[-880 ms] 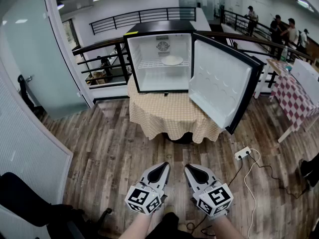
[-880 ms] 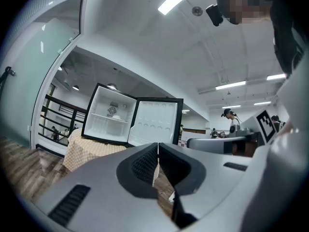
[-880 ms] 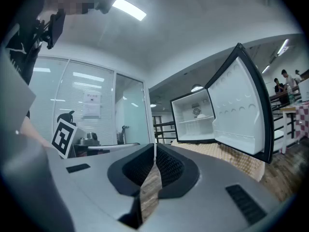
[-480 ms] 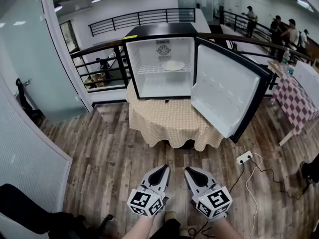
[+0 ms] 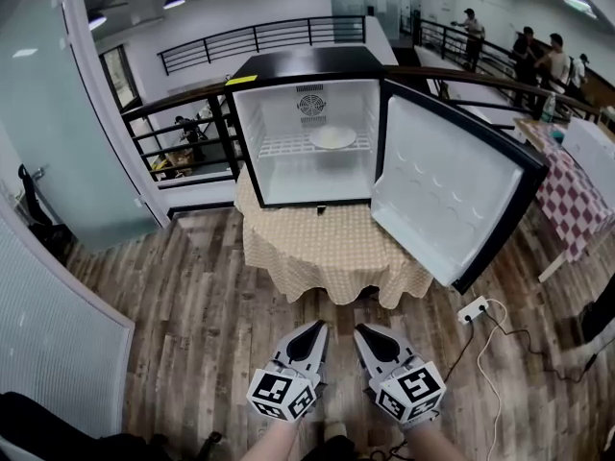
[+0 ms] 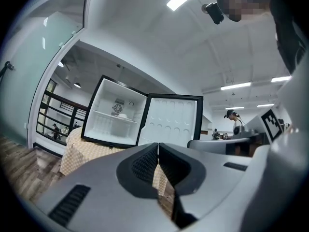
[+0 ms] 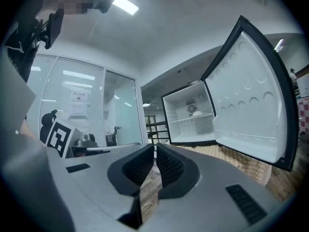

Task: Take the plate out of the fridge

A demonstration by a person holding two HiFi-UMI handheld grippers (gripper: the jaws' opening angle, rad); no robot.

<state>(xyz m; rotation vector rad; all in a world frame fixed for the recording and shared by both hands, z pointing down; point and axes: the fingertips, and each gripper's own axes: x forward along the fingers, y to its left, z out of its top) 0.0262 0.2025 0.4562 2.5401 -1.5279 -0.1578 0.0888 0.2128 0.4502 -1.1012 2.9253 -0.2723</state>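
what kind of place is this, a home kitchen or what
Likely an office or lab mezzanine, not a home kitchen: frosted glass partitions, long black railings, and a mini fridge set on a cloth-covered table.

From afar, all three views face the open fridge (image 5: 288,176).

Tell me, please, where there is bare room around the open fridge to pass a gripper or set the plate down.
Inside the black mini fridge, the white floor below the wire shelf is bare. On that shelf, the left part is free; the round white plate crowds the right. The tan checked tablecloth in front of the fridge is bare too.
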